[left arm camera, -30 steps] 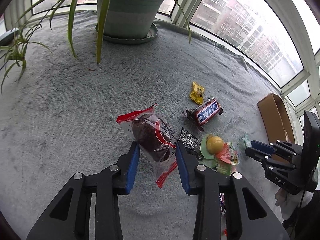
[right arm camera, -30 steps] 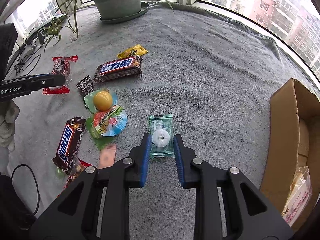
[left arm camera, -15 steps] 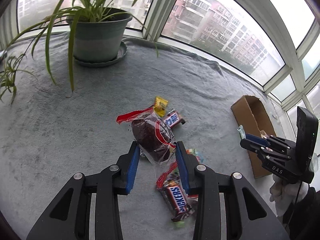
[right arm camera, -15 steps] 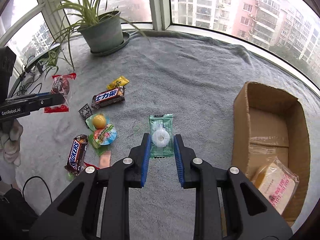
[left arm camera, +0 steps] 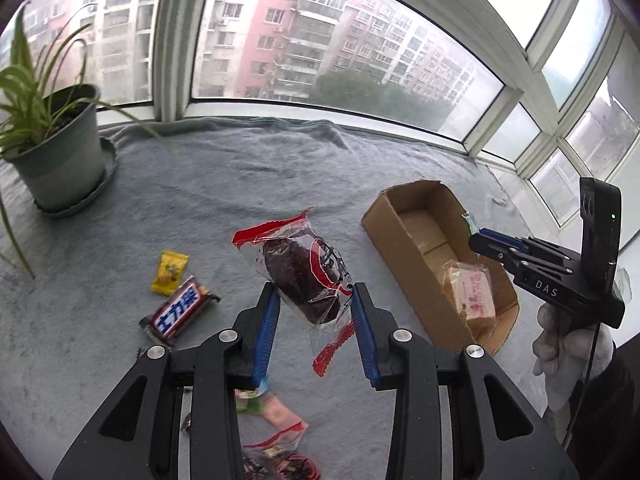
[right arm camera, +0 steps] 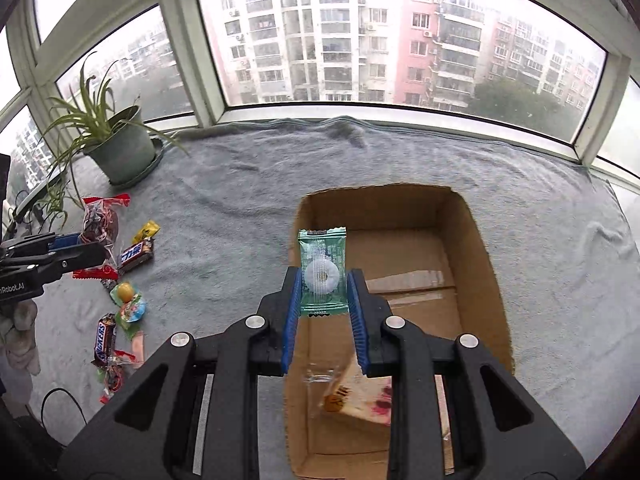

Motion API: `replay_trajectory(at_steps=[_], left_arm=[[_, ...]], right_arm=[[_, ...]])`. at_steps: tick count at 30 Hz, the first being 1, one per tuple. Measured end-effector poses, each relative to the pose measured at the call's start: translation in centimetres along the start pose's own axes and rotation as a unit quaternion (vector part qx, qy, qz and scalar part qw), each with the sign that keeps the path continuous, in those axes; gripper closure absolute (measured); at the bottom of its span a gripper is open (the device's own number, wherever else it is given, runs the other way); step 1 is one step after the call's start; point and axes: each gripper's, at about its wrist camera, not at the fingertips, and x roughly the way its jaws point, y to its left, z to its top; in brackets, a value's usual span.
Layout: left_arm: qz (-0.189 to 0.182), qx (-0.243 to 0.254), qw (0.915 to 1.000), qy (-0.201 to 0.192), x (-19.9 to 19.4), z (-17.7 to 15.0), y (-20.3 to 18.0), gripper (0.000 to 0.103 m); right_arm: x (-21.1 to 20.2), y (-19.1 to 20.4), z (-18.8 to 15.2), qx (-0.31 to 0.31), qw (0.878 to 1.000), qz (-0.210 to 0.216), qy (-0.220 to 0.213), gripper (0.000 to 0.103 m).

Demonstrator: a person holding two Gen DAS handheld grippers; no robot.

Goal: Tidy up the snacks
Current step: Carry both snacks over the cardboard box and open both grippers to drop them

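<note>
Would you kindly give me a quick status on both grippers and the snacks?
Left gripper shut on dark snack bag. Right gripper shut on green candy packet, above cardboard box. Nothing blocking the box.

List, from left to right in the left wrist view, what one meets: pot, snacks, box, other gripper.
Plant pot → yellow candy → chocolate bar → dark snack bag held in the left gripper → cardboard box → right gripper.
</note>
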Motion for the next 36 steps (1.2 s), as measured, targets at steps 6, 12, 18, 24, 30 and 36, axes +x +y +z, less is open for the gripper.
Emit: replay_trajectory(at_steps=[6, 12, 18, 24, 30, 36], left_arm=[[-0.023, 0.040, 0.9990, 0.004, 2.0, 2.0, -4.3, 0.068], [-0.043, 0.075, 0.9962, 0.008, 4.3, 3.7, -8.3, 0.068], [-0.058, 0.098, 0.9930, 0.032, 7.9, 4.2, -11.6, 0.068], [-0.058, 0.108, 0.9909, 0.056, 10.8, 4.0, -13.5, 0.068], [-0.054, 0.099, 0.9910, 0.071, 12.0, 3.9, -13.7, 0.064], [-0.057, 0.099, 0.9907, 0.073, 11.6, 3.8, -13.4, 0.053]], right_arm=[[0.6, -3.9, 0.1, 0.025, 1.000, -0.020, -0.001, 0.079], [2.0, -6.5, 0.7, 0.046, 0.999, -0.024, 0.000, 0.079], [3.7, -8.1, 0.7, 0.060, 0.998, -0.025, 0.011, 0.079], [5.0, -8.4, 0.4, 0.061, 0.998, -0.027, 0.024, 0.079], [5.1, -8.6, 0.3, 0.065, 0.997, -0.035, 0.024, 0.066], [3.9, -8.3, 0.6, 0.068, 0.997, -0.040, 0.010, 0.041]])
